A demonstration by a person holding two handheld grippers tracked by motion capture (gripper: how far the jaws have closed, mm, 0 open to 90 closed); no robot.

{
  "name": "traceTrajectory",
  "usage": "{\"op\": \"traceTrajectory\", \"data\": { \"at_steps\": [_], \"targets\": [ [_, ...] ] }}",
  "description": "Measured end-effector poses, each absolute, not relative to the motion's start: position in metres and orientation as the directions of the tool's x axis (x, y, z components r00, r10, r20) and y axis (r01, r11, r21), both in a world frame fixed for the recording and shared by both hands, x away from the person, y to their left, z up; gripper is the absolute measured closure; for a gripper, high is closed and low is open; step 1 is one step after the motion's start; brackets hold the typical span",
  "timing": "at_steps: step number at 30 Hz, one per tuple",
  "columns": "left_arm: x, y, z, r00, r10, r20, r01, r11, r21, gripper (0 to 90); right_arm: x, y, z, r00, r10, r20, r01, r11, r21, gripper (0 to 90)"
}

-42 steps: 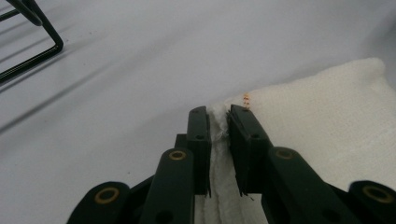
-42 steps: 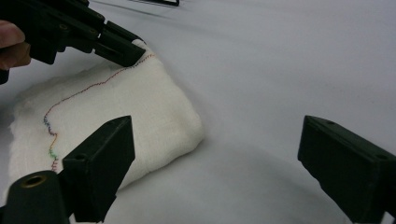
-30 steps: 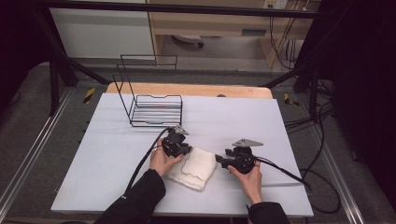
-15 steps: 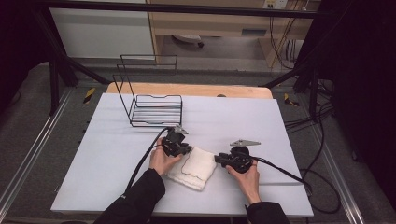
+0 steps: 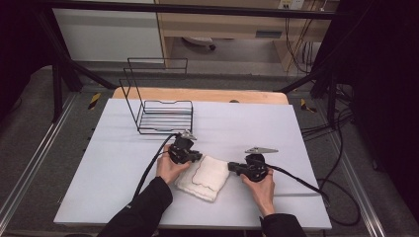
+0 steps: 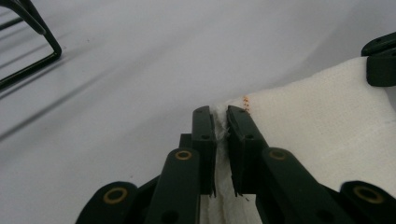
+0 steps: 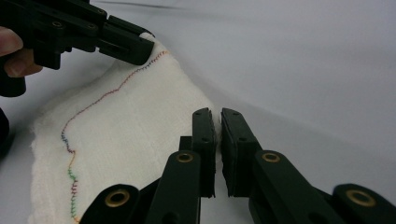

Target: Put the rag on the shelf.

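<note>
Rough white woven cloth; matt table

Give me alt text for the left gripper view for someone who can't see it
The left tongs pinch the corner of a folded white cloth that lies on a pale table. The tip of the right tongs touches the cloth's far corner at the right edge, and part of a black wire rack shows top left.

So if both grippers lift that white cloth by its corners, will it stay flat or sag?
The white cloth will likely sag: it looks soft, folded and thin-edged where the left gripper pinches its corner. It is probably light. The right gripper seems shut at its edge.
</note>
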State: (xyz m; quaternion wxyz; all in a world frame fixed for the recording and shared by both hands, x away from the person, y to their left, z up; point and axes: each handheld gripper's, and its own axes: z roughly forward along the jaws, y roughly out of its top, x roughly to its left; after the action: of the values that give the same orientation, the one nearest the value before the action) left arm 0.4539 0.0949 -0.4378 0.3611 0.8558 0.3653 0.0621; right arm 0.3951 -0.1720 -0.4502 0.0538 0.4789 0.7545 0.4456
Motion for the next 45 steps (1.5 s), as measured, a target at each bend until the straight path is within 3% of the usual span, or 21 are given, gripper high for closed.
{"op": "traceTrajectory", "data": {
  "at_steps": [18,45],
  "targets": [
    [0.423,0.124,-0.402,0.747,0.649,-0.144,0.484,-0.383,0.787,82.5,0.377,-0.163,-0.417,-0.62,0.741,0.256,0.535,0.161,0.829,85.3],
    [0.38,0.145,-0.36,0.743,0.661,-0.106,0.367,-0.269,0.89,82.8,0.353,-0.156,-0.364,-0.69,0.713,0.126,0.361,0.187,0.914,86.0]
  ]
}}
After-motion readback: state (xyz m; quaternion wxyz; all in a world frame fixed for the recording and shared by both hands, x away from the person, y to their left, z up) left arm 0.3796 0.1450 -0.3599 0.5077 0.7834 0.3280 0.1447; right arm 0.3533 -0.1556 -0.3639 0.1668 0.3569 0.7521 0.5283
